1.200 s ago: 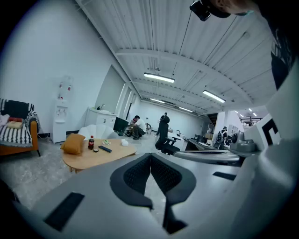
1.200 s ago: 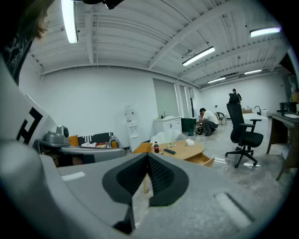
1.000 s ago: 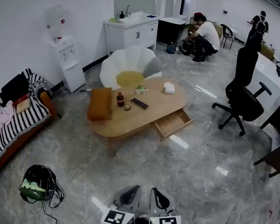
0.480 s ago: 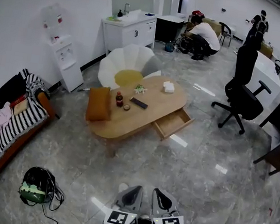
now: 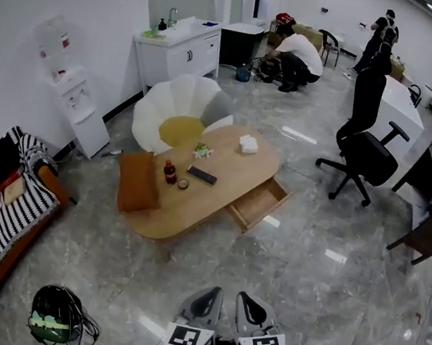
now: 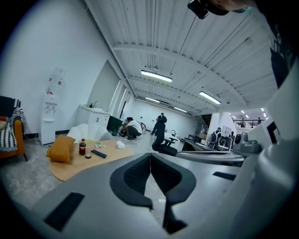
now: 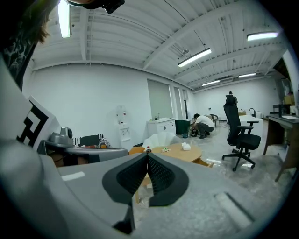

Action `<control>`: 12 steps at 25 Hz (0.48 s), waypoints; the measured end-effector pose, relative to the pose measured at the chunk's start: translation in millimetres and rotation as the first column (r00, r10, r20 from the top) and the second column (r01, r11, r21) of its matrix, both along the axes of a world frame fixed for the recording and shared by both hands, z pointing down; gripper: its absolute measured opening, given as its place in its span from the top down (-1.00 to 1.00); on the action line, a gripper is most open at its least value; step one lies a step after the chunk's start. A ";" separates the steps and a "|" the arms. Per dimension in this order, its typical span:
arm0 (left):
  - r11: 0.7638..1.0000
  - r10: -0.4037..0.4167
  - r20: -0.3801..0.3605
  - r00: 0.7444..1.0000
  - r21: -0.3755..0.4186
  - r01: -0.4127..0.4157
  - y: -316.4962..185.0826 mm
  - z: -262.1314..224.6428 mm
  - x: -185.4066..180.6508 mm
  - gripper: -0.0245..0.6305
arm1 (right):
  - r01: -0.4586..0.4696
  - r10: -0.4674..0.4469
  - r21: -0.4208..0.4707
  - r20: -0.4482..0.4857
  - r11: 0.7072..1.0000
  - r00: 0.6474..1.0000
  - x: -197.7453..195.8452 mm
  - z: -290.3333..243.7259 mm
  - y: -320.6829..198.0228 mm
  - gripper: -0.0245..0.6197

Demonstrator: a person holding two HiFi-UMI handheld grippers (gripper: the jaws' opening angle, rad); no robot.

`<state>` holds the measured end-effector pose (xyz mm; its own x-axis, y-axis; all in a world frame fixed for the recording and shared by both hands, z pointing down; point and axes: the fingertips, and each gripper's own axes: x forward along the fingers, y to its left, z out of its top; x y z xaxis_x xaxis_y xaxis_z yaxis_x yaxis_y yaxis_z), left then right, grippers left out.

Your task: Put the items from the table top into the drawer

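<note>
An oval wooden table [image 5: 163, 213] stands mid-room, its drawer [image 5: 258, 204] pulled open on the right side. On top lie a cola bottle [image 5: 169, 172], a small round tin [image 5: 183, 184], a black remote [image 5: 202, 175], a green-and-white item [image 5: 202, 151], a white tissue pack [image 5: 248, 144] and an orange cushion [image 5: 138, 181]. My left gripper [image 5: 212, 292] and right gripper [image 5: 246, 298] sit side by side at the bottom edge, well short of the table. Both are shut and empty: the left gripper [image 6: 150, 155] and the right gripper [image 7: 146, 155] each have their pads meeting.
A black office chair [image 5: 365, 142] stands right of the table, a white petal-shaped chair [image 5: 179, 110] behind it. A striped sofa [image 5: 1, 208] lines the left wall, a bag with cables [image 5: 57, 317] lies on the floor. A crouching person [image 5: 294, 51] works at the back.
The whole view has advanced toward the table, which now sits a little lower and further left in the head view. Both grippers stay shut and side by side.
</note>
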<state>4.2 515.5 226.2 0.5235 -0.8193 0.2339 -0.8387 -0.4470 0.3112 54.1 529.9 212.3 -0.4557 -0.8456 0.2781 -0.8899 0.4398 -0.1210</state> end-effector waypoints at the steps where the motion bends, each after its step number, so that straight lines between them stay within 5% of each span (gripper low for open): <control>1: 1.000 0.011 0.006 1.000 0.003 -0.011 -10.2 -0.5 -2.9 0.89 | -0.003 0.003 0.000 0.002 1.000 1.000 -5.0 -1.0 -9.9 0.91; 12: 0.990 0.127 0.028 0.992 0.053 -0.128 -92.8 -6.1 -32.2 0.89 | -0.048 0.048 0.006 -0.008 0.999 0.999 -52.5 -5.5 -91.3 0.91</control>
<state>-28.0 422.7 220.1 0.6190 -0.7582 0.2050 -0.7810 -0.5665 0.2631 1.6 438.6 206.9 -0.4128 -0.8678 0.2767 -0.9107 0.3976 -0.1118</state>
